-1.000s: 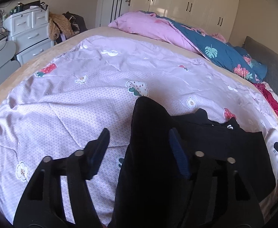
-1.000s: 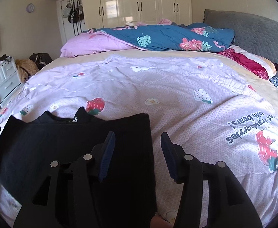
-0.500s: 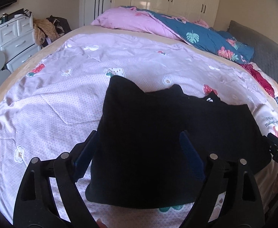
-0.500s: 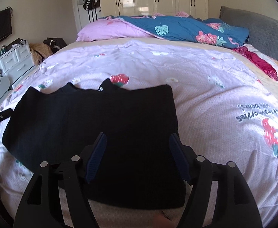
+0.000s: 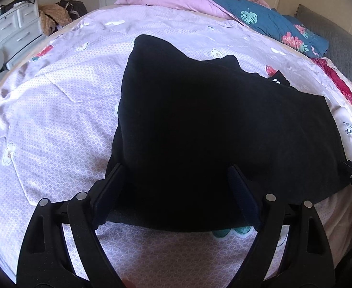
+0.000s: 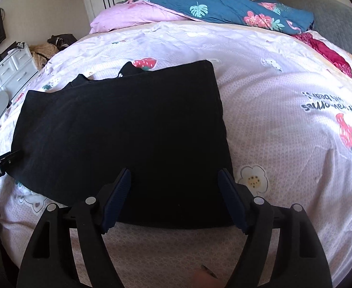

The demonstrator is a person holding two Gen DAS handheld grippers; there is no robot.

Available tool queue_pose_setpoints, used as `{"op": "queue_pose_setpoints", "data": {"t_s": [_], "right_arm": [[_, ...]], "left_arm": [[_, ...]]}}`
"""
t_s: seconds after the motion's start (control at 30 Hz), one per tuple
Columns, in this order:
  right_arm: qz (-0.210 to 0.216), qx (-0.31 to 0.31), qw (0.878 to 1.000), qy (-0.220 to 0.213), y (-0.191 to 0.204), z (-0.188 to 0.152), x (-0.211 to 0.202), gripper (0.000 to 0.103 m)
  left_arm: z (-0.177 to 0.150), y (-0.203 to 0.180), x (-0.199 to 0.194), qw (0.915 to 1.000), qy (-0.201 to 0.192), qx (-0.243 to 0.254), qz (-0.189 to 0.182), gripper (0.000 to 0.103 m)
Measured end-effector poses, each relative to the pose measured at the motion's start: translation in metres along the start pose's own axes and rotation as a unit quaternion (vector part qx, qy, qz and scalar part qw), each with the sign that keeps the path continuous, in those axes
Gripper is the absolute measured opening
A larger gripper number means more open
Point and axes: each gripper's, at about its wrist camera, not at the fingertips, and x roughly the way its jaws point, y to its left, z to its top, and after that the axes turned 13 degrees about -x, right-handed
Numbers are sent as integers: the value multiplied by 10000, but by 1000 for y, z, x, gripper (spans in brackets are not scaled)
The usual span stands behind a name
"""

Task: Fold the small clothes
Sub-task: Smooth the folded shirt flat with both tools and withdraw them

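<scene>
Left wrist: black garment [image 5: 212, 124] lies flat, folded; both grippers' fingers [image 5: 113, 187] spread, empty.

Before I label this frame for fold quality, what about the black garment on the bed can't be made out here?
- Black fabric garment: folds and seams lost in uniform dark, both wrist views.
- Its near hem: partly hidden behind the open left gripper and open right gripper, whose jaws have just been opening.
- White mark at its neckline: too small to read.
- Lilac printed bedsheet: the part under the garment is covered.
</scene>
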Motion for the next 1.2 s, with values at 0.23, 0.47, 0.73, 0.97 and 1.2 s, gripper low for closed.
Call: {"op": "queue_pose_setpoints", "data": {"t_s": [0.23, 0.47, 0.73, 0.97, 1.2], "right_arm": [[16, 60, 9998, -191, 2, -5, -10, 83], [-5, 214, 9985, -512, -1, -8, -30, 98], [45, 148, 9975, -689, 9, -11, -41, 98], [21, -172, 9967, -791, 30, -9, -47, 98], [-16, -575, 9947, -847, 55, -4, -50, 98]], "left_arm": [[-3, 4, -14, 9997, -139, -134, -150, 79], [-11, 1, -32, 9993, -299, -104, -213, 90], [-20, 1, -47, 9989, -423, -124, -168, 93], [-18, 10, -56, 9980, -563, -274, -92, 94], [-12, 21, -60, 9959, -789, -358, 244, 94]]}}
